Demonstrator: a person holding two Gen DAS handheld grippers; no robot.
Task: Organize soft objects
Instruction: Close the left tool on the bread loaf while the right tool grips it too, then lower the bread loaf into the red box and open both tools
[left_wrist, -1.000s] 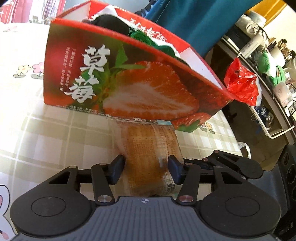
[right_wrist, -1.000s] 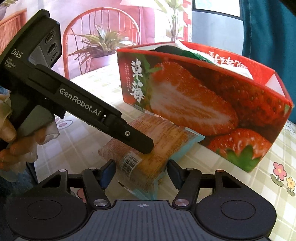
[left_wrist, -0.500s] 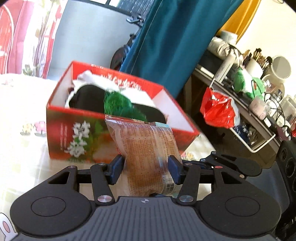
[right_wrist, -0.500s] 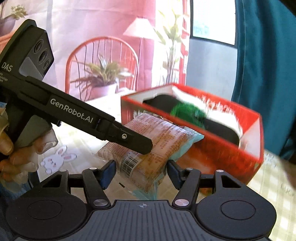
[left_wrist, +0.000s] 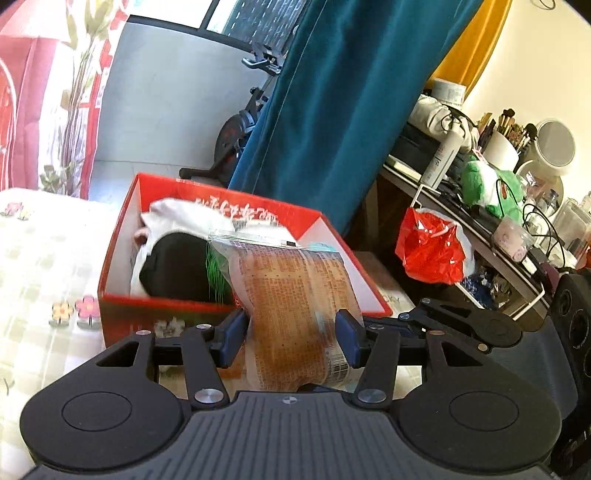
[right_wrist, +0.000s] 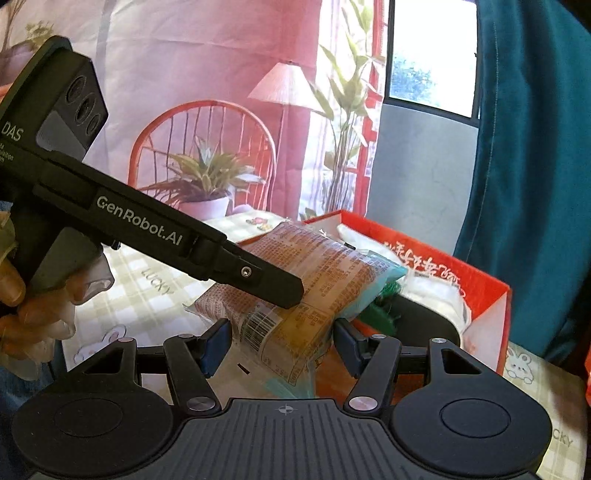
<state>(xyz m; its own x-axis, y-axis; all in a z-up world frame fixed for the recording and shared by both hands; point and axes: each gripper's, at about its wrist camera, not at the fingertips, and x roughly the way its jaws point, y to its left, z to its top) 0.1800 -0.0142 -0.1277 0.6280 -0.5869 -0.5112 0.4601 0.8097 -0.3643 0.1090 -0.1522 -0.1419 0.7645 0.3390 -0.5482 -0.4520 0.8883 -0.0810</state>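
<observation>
A soft bread packet (left_wrist: 295, 302) in clear wrap with orange print hangs in the air at the near rim of a red strawberry box (left_wrist: 118, 295). My left gripper (left_wrist: 291, 336) is shut on its sides. My right gripper (right_wrist: 282, 343) also has its fingers against the packet (right_wrist: 295, 295), gripping its other end. The box (right_wrist: 487, 295) holds black, white and green soft items (left_wrist: 177, 266). The left gripper's body (right_wrist: 147, 229) crosses the right wrist view.
The box stands on a checked tablecloth (left_wrist: 44, 266) with flower prints. A teal curtain (left_wrist: 332, 110) hangs behind it. To the right are a cluttered shelf (left_wrist: 480, 177) and a red plastic bag (left_wrist: 428, 247).
Both grippers have lifted the packet off the table, from beside the box's front wall up to its rim, so the box's inside now shows.
</observation>
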